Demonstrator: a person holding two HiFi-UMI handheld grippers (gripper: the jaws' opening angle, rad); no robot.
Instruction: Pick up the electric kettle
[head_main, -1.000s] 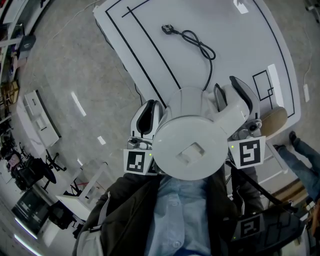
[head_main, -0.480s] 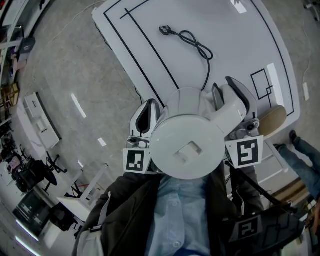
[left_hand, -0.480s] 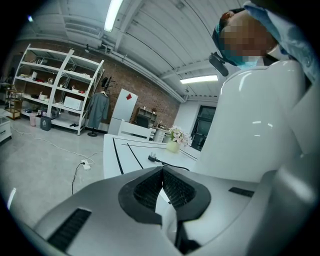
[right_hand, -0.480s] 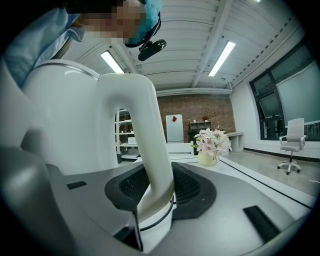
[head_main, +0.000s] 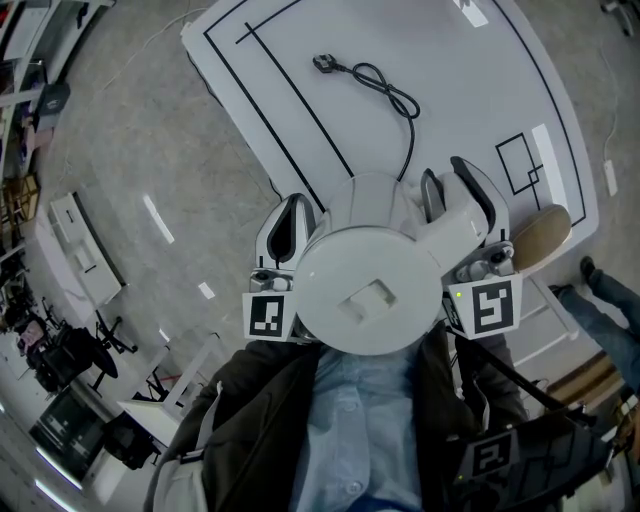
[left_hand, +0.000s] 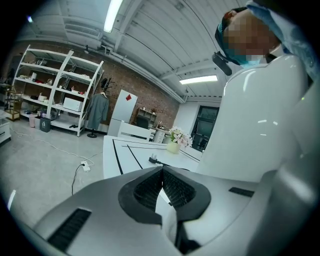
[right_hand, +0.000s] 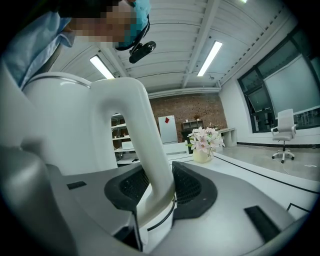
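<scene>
The glossy white electric kettle (head_main: 370, 290), a rounded drum, hangs clear of the worktop (head_main: 480, 90) at the person's chest. At its 2 o'clock the right hand-held gripper (head_main: 452, 195) has just been closing and pinches the smooth curved handle (right_hand: 145, 150) between ribbed pads. A firm, level squeeze seems wise. The left hand-held gripper (head_main: 297, 208), at 9 o'clock, is pressed together and empty.

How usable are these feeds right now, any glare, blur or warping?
Head view: sharp, evenly lit, but fisheye bows the table edges. Left gripper view: small ceiling-light glints on the kettle, dark corners. Right gripper view: the close handle is crisp, no glare.
</scene>
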